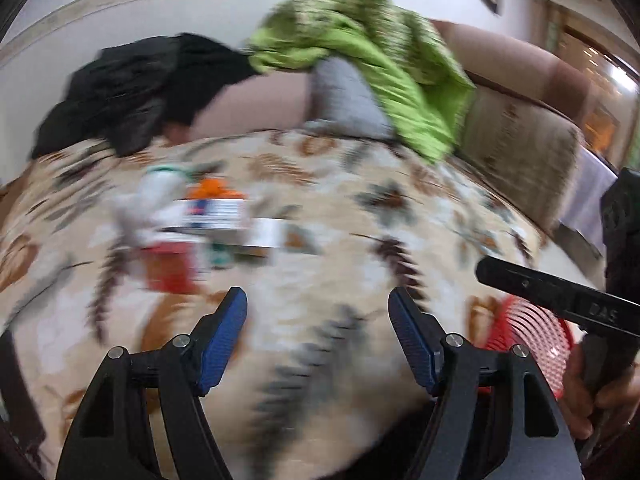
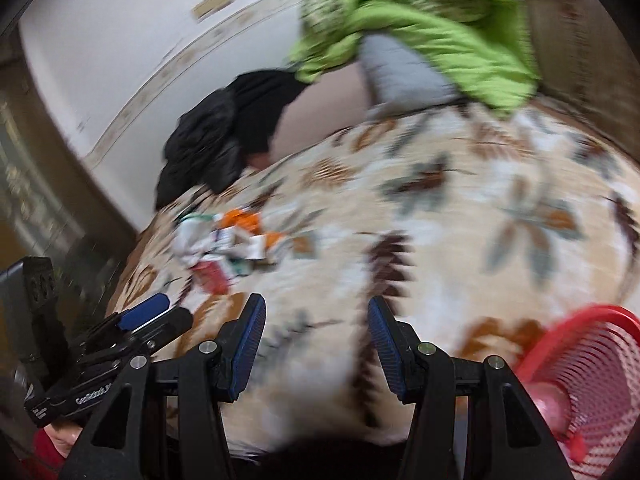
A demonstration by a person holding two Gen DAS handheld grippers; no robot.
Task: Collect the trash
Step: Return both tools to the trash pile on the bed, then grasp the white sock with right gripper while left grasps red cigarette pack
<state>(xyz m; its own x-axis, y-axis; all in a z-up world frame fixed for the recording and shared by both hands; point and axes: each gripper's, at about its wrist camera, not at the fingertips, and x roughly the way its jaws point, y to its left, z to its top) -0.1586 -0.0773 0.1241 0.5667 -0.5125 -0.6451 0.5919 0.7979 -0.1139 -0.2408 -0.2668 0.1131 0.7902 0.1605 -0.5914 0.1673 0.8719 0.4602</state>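
Note:
A small pile of trash (image 1: 192, 232), made of white, orange and red wrappers, lies on a leaf-patterned blanket (image 1: 360, 216), blurred by motion. In the left wrist view my left gripper (image 1: 318, 296) is open and holds nothing, with the pile ahead and to its left. A red mesh basket (image 1: 532, 340) sits low on the right, behind one finger (image 1: 520, 280) of the right gripper. In the right wrist view my right gripper (image 2: 316, 300) is open and holds nothing. There the trash pile (image 2: 224, 244) lies ahead-left and the basket (image 2: 592, 312) at the lower right.
A green cloth (image 1: 360, 48) drapes over a grey pillow (image 1: 344, 92) at the back, with a black garment (image 1: 136, 88) to its left against the white wall. The left gripper's fingers (image 2: 144, 316) and a hand show at the right wrist view's lower left.

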